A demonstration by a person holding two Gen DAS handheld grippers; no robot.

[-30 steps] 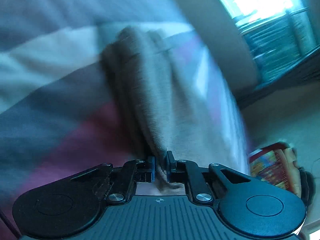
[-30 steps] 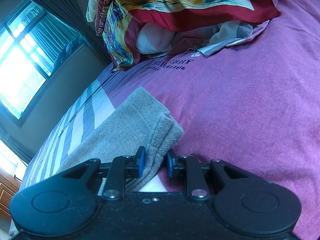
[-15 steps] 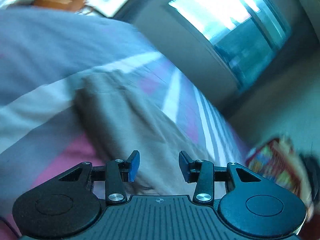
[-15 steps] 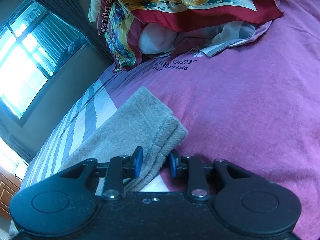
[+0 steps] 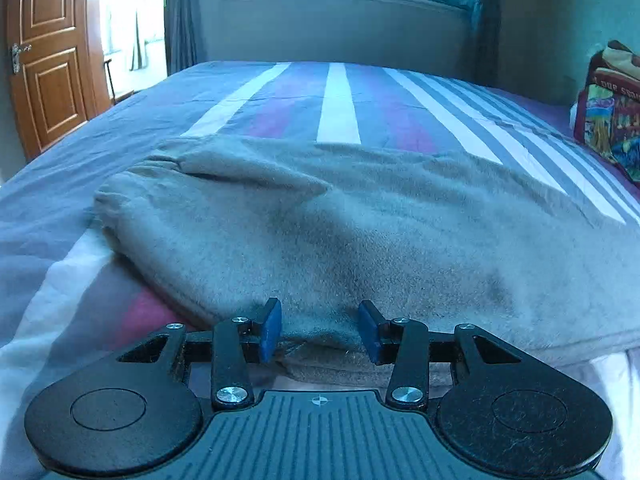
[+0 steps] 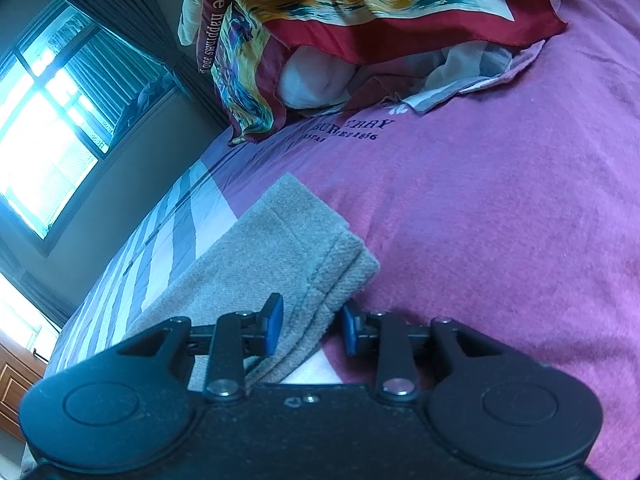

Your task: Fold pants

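my left gripper [image 5: 319, 330]: released, grey pants [image 5: 360, 236] just ahead, edge between pads
my right gripper [image 6: 308, 328]: opening, pants cuff [image 6: 336, 280] loose between pads

R claw [image 6: 308, 330] opening round pants [image 6: 280, 256]

Striped bedsheet [image 5: 340, 100], wooden door [image 5: 48, 60] – patterned cloth heap [image 6: 360, 20], window [image 6: 52, 128]

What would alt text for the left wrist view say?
Grey pants lie flat across a striped bedsheet, just ahead of the left gripper, whose blue-padded jaws stand apart above the near edge. A wooden door stands at left.
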